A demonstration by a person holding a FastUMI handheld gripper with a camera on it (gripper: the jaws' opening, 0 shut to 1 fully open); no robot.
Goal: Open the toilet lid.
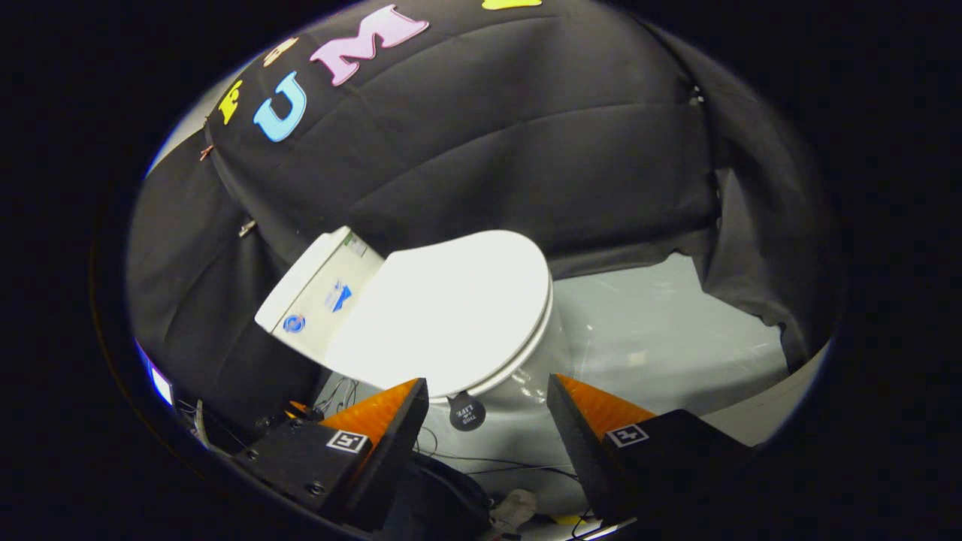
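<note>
Lid (451,308) lies shut on the toilet (526,398), which stands on the pale floor (661,330) close to the booth wall, with the tank (319,289) behind it. We see it just ahead of our tongs (487,394), whose fingers stand wide apart and hold nothing; the lid's front rim sits above the gap between them. A small dark round tag (467,412) hangs under that rim, between the fingertips. We judge the lid a stiff, smooth plastic shell, fairly light but slick and glossy, so a pinch on its flat top would slip. It should swing on hinges at the tank end, so the front rim, farthest from the hinges, is where we would take hold: one finger under the lip near the tag, one on top, or simply hook beneath and lift. We expect it to turn easily, and it may fall back against the tank if let go early. Cables (451,462) lie on the floor near the fingers.
</note>
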